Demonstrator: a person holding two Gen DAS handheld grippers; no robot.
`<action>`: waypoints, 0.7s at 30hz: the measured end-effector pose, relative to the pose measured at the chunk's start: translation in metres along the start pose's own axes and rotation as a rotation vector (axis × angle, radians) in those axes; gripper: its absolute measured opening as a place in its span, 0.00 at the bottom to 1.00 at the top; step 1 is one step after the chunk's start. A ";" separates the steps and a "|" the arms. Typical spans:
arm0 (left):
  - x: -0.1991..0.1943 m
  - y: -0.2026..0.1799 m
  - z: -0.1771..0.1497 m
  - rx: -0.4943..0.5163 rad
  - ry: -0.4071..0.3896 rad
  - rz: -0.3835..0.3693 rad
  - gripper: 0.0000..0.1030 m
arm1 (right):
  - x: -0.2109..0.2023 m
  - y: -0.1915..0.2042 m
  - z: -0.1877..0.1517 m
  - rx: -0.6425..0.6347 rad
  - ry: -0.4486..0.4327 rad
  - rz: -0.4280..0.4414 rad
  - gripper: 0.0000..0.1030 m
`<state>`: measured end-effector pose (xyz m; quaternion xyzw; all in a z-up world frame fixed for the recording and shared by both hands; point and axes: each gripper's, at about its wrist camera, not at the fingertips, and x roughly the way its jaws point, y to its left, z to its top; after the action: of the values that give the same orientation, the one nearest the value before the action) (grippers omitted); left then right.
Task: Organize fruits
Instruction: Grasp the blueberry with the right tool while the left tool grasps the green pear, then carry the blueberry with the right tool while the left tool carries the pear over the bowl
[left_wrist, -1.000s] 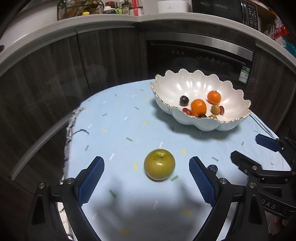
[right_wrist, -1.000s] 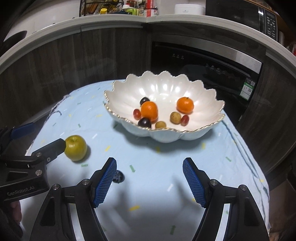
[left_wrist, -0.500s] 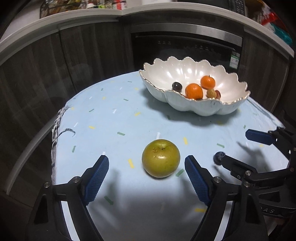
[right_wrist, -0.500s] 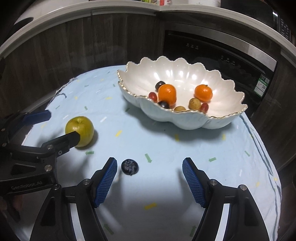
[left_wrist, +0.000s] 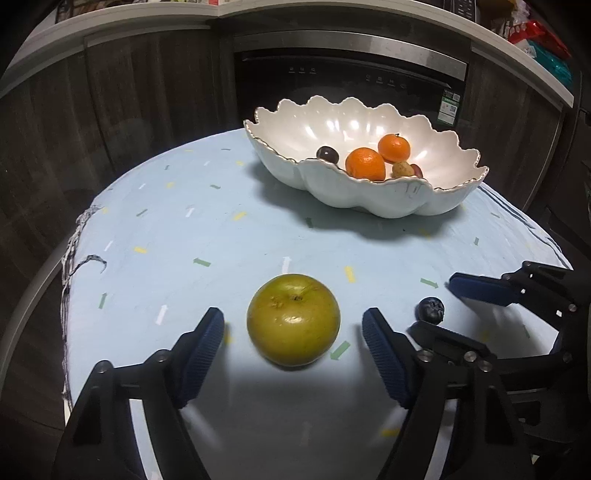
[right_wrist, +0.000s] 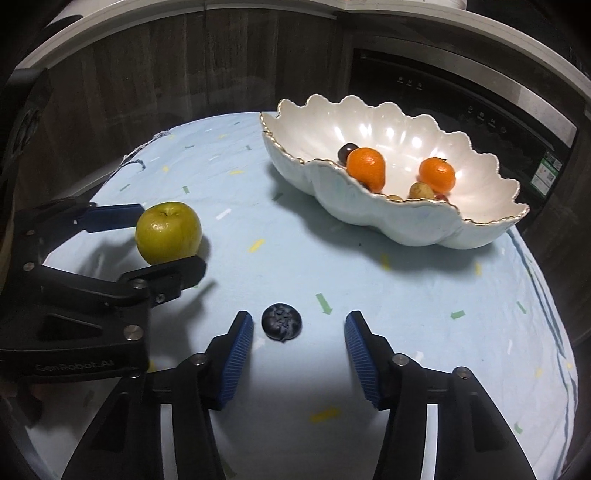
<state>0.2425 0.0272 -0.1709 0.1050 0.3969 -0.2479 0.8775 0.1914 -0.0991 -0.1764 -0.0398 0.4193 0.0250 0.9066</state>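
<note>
On the blue cloth (left_wrist: 229, 236), my left gripper (left_wrist: 293, 338) gaped around the green apple (left_wrist: 293, 319) and my right gripper (right_wrist: 299, 338) around the blueberry (right_wrist: 281, 320) at lower centre; off-centre closing risked rolling either.

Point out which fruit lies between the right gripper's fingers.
The blueberry: small, dark, on the cloth between the right gripper's open fingers. The green apple sits in the left gripper.

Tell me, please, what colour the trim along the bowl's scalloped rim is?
Gold, on a pearly white bowl; the right wrist view shows it best.
</note>
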 end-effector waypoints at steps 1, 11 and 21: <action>0.001 0.000 0.000 -0.002 0.003 -0.004 0.68 | 0.000 0.000 0.000 0.004 -0.001 0.007 0.48; 0.009 0.000 0.003 -0.009 0.037 -0.016 0.48 | 0.005 -0.004 0.003 0.034 -0.012 0.054 0.34; 0.009 -0.004 0.003 -0.020 0.041 0.020 0.46 | 0.005 -0.005 0.004 0.038 -0.016 0.076 0.22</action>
<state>0.2475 0.0196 -0.1752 0.1053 0.4161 -0.2328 0.8727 0.1978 -0.1041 -0.1773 -0.0063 0.4138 0.0517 0.9089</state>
